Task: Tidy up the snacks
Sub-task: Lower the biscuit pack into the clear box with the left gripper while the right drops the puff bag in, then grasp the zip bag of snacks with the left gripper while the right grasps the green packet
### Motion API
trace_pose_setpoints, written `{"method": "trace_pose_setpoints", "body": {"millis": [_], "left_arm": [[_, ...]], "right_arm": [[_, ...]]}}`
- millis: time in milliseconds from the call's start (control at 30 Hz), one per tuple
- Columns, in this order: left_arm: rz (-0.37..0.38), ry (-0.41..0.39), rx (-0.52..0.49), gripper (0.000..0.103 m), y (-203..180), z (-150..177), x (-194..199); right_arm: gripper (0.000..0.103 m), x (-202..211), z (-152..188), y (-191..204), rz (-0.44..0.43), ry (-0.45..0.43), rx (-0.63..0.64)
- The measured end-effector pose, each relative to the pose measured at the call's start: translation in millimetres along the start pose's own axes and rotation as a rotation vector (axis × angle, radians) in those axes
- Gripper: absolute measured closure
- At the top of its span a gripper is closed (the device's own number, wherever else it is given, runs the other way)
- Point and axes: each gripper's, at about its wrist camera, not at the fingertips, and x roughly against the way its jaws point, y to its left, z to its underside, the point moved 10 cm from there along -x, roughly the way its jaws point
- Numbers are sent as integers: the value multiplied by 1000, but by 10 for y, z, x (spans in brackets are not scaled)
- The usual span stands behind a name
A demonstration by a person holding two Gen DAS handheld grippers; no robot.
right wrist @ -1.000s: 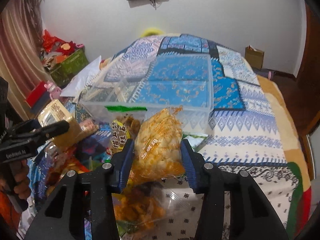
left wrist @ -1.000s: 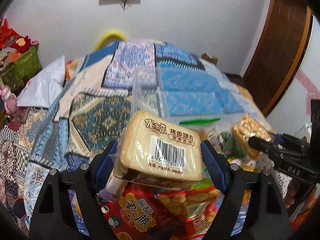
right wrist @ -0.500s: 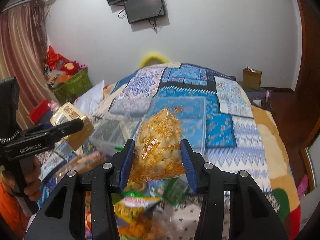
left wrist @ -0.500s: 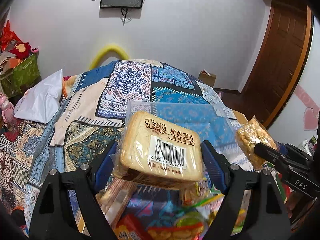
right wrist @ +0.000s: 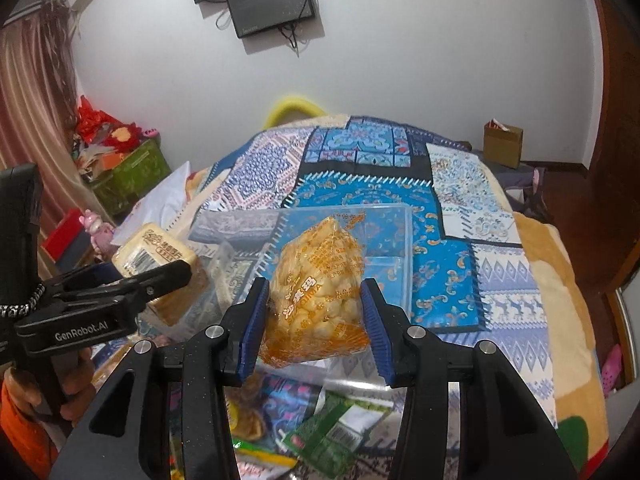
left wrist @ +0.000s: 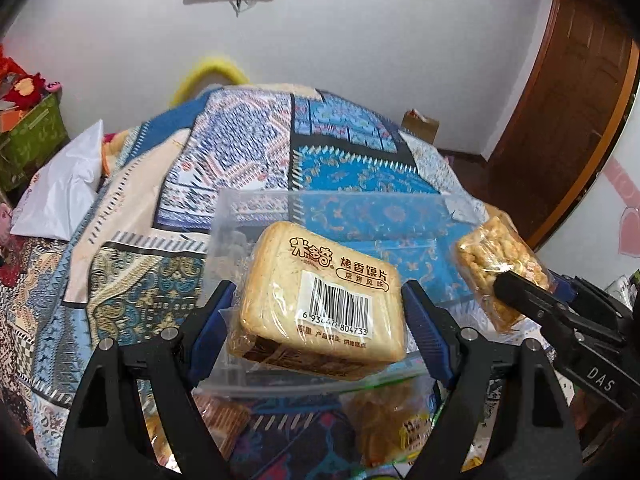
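Claws (left wrist: 316, 312) (right wrist: 314, 320) gripping snacks — above bin (right wrist: 406, 240)

both snacks are up off the pile now

A second ago the left gripper (left wrist: 316, 312) had the bread pack (left wrist: 320, 296) low over the loose snack bags (left wrist: 384, 420); now it's lifted, out in front of the clear plastic box (left wrist: 360, 216). Same with the right gripper (right wrist: 316, 316): its orange puff bag (right wrist: 320, 292) came up from the box's near wall and now hangs above it.
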Motion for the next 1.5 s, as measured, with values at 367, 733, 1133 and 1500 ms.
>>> {"method": "trace_pose_setpoints", "body": {"millis": [367, 733, 1133, 1500], "left_arm": [[0, 154, 30, 21, 33, 143, -564], [-35, 173, 11, 20, 48, 179, -649], [-2, 47, 28, 19, 5, -69, 55], [7, -26, -4, 18, -89, 43, 706]], "right_arm": [[60, -431, 114, -16, 32, 117, 58], [57, -508, 220, -26, 55, 170, 87], [46, -55, -7, -23, 78, 74, 72], [35, 547, -39, -9, 110, -32, 63]]}}
